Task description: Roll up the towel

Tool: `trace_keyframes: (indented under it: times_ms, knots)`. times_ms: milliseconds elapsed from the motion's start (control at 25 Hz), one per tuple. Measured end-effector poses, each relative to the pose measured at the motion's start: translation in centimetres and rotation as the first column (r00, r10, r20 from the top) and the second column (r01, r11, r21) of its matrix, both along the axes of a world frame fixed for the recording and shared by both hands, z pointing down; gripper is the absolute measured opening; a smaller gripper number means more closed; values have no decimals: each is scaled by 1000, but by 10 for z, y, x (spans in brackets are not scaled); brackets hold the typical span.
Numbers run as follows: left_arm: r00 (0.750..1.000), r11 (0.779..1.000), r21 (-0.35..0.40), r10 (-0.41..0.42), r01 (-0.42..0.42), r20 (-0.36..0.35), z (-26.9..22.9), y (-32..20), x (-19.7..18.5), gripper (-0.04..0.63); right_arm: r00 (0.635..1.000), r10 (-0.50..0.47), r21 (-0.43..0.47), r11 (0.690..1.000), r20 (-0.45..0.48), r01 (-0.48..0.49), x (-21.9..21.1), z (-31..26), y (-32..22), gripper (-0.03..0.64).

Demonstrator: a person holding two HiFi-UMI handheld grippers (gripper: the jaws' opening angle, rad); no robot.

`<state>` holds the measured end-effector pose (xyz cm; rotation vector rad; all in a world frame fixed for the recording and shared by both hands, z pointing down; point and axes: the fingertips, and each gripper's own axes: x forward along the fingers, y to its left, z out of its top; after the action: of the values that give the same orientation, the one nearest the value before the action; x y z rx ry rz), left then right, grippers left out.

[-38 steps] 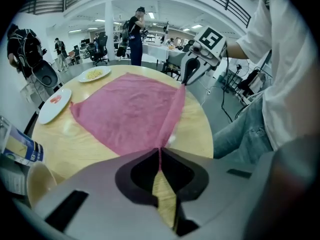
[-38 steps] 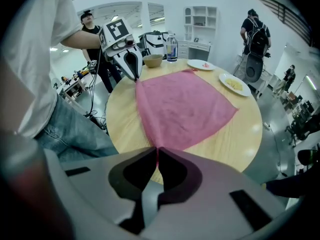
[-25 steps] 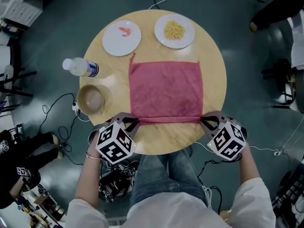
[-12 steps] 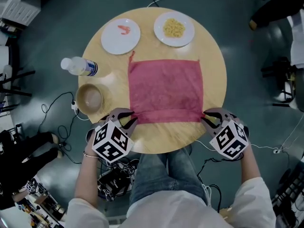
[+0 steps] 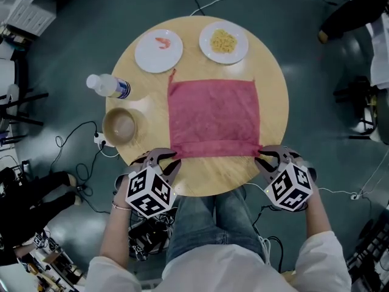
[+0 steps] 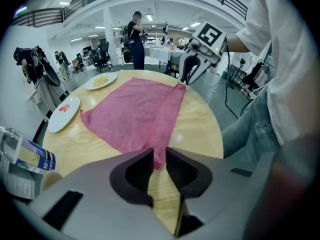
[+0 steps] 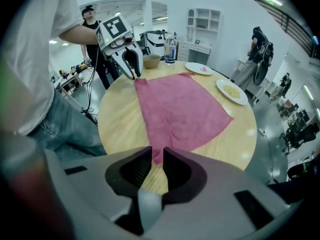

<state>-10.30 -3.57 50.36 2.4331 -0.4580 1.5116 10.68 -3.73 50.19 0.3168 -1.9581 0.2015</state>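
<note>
A dusty-pink rectangular cloth towel [image 5: 214,111] lay flat on a round pale wooden table [image 5: 206,178]. Its near edge was turned over once into a narrow folded band [image 5: 213,149]. That looked like the first turn of the roll, with nearly the whole length left to wind. The left gripper [image 6: 160,153] and the right gripper [image 7: 156,153] sat at the band's two ends. Their jaws were a little apart after just easing open, each with a towel corner between them but seemingly no longer squeezed. Beyond stood a white plate with a pink morsel [image 5: 158,50], a white plate of yellow food [image 5: 223,42], a clear plastic water bottle [image 5: 108,86] and a tan bowl [image 5: 120,125].
</note>
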Motion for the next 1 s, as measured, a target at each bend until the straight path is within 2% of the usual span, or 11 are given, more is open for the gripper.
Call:
trace_keyframes:
  times_ms: [640, 1000]
  knots:
    - [998, 998, 27, 51, -52, 45, 28, 5, 1, 75, 998, -31, 16, 999, -52, 32, 2, 32, 10, 69]
    - [996, 995, 74, 65, -69, 63, 28, 2, 2, 50, 998, -33, 47, 998, -59, 35, 2, 32, 6, 31]
